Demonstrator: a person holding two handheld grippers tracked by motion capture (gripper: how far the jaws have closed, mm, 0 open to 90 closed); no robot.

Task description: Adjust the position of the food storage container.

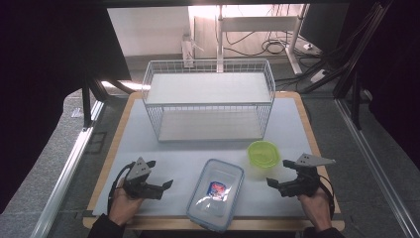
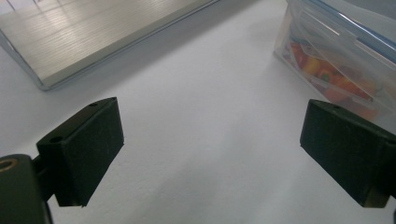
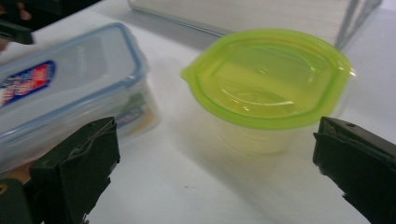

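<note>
A clear lidded food box (image 1: 217, 194) with a red and blue label lies near the table's front edge, between my two grippers. A small round tub with a green lid (image 1: 263, 152) stands to its right. My left gripper (image 1: 159, 174) rests at the front left, open, its jaws wide apart over bare mat, with the food box (image 2: 336, 60) off to the right ahead of it. At the front right my right gripper (image 1: 280, 172) is open too, its jaws spread towards the green-lidded tub (image 3: 266, 79), with the food box (image 3: 65, 88) to the left.
A white wire shelf rack (image 1: 208, 99) stands at the back of the grey mat (image 1: 143, 148), its lower board (image 2: 84, 32) seen from the left gripper. Table edges (image 1: 317, 144) lie close on both sides.
</note>
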